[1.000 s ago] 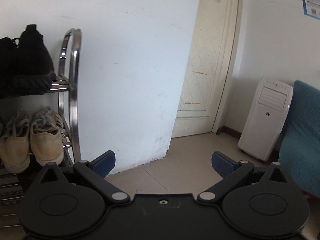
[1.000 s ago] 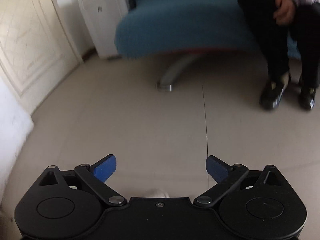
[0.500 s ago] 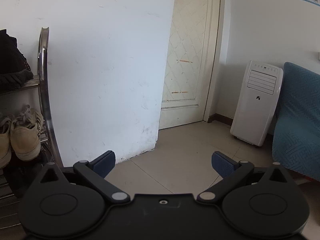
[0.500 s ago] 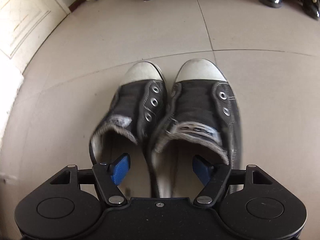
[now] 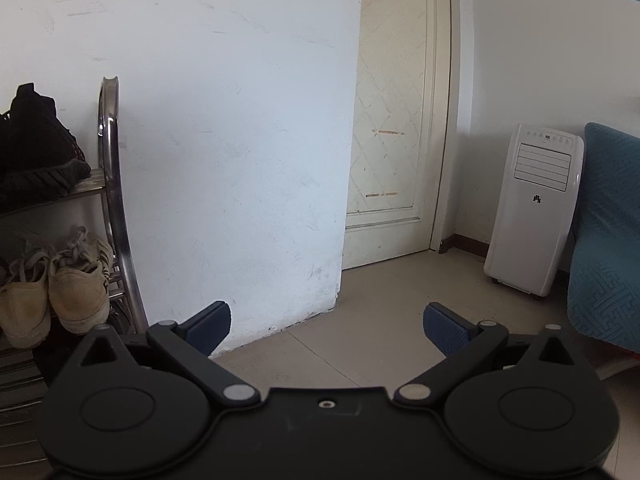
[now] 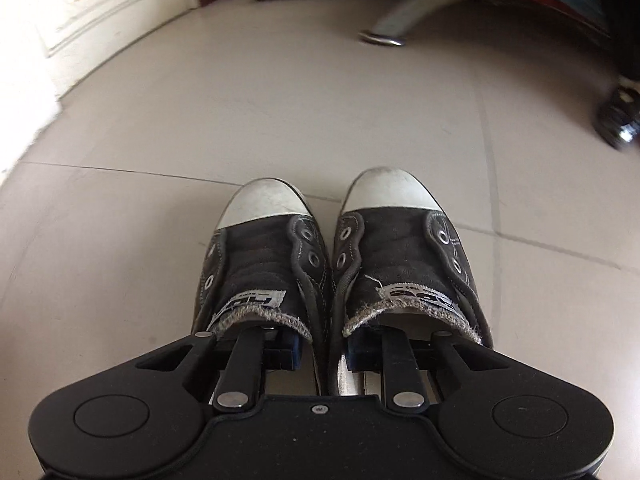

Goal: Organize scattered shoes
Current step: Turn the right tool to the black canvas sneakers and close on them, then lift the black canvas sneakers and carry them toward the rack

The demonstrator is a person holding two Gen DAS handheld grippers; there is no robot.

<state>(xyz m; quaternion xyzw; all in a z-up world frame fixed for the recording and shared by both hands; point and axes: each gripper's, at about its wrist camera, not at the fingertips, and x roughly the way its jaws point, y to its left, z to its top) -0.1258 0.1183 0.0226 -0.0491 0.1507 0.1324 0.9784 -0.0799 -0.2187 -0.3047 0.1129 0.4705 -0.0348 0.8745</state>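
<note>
**Operator:** Report the tool state on both sides.

**Manual:** Your right gripper (image 6: 323, 354) is clamped on the pair of dark canvas sneakers (image 6: 340, 264). One finger sits inside each shoe opening, and the two inner walls are pinched together between the blue pads (image 6: 292, 346). Your left gripper (image 5: 326, 326) is released: its jaws stand wide apart with nothing between them.

**Operator:** Where is the pair?

**Manual:** The sneakers sit side by side, touching, white toe caps pointing away from you over the tiled floor (image 6: 280, 120). Whether the soles rest on the tiles or hang just above them cannot be told from this view.

**Operator:** Which step is this?

**Manual:** Judged from the grip, you are in the grasp-and-carry step for this pair. The likely destination is the metal shoe rack (image 5: 114, 208) at the left of the left wrist view. It holds black shoes (image 5: 36, 152) on an upper shelf and beige sneakers (image 5: 60, 284) on the shelf below. No free slot is visible from here.

**Operator:** What does the next move call for?

**Manual:** Keep the clamp firm, since soft canvas can slip. Hold the pair level, and locate an open shelf space before you approach the rack.
</note>
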